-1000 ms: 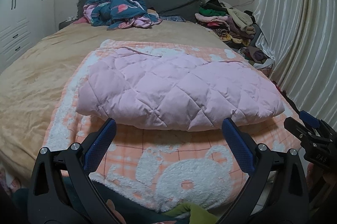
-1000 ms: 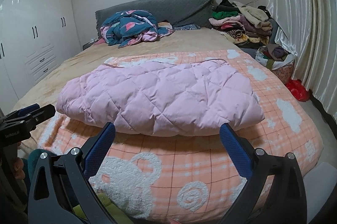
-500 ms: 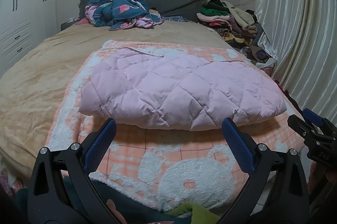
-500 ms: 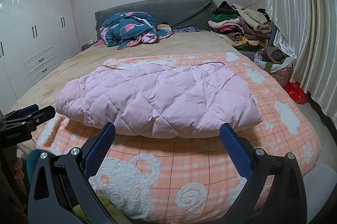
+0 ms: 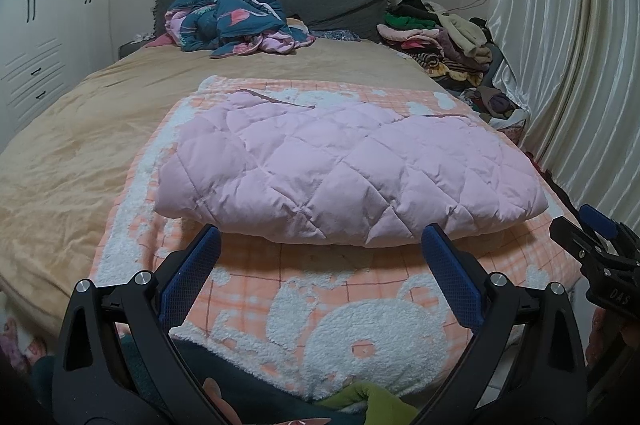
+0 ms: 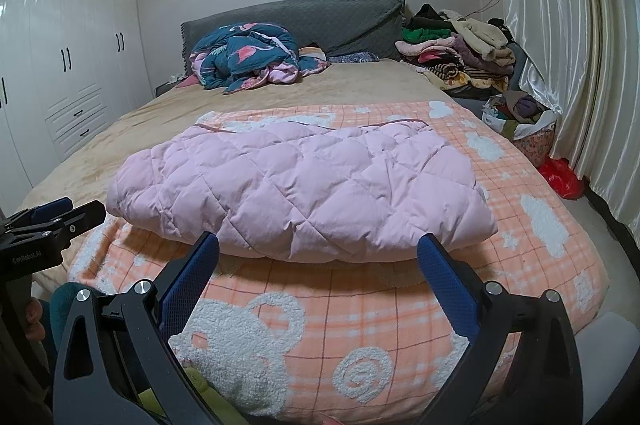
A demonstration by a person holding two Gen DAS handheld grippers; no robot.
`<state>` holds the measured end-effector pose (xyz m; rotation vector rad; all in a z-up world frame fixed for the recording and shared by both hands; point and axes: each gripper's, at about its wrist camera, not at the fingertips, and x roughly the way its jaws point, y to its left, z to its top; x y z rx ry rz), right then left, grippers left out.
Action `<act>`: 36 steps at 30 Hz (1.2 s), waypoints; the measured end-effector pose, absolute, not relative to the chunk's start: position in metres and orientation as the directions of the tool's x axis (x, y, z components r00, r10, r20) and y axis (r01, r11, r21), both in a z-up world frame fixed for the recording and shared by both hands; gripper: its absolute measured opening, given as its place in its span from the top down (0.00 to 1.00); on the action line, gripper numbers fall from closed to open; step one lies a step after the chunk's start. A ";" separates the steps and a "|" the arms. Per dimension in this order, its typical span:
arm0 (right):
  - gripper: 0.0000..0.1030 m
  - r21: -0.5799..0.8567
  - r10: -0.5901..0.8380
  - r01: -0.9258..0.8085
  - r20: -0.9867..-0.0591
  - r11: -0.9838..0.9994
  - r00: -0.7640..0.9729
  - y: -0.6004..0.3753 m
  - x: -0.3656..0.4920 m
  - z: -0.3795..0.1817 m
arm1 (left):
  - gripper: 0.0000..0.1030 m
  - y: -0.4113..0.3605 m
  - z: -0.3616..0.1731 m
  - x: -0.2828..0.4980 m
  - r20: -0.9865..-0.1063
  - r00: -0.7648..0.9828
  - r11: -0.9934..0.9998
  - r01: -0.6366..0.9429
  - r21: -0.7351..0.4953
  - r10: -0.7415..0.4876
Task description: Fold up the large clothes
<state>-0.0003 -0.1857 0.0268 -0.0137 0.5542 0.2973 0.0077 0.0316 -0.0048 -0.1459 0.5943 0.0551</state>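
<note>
Grippers are held back at the near edge of the bed, nothing gripped: left gripper (image 5: 320, 249) is spread wide, and right gripper (image 6: 318, 251) is spread just as wide. The pink quilted coat (image 5: 344, 169) is lying just beyond the fingertips on the peach bear blanket (image 5: 360, 329), already doubled into a puffy rectangle, so the fold looks mostly done. Probably one more fold is called for, or a lift to the clothes pile (image 6: 456, 53) at the far right; either way both near corners would need to be pinched together. As for writing, "DAS" can be read on the right gripper's body in the left view, and something like "GenRobot.AI" on the left one's, though that's blurry.
</note>
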 end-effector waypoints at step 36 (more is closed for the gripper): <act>0.04 0.056 0.270 -0.284 -0.524 0.957 0.807 -0.183 -0.002 0.027 | 0.09 0.032 -0.002 0.002 -0.554 0.832 0.989 -0.103 -0.105 0.028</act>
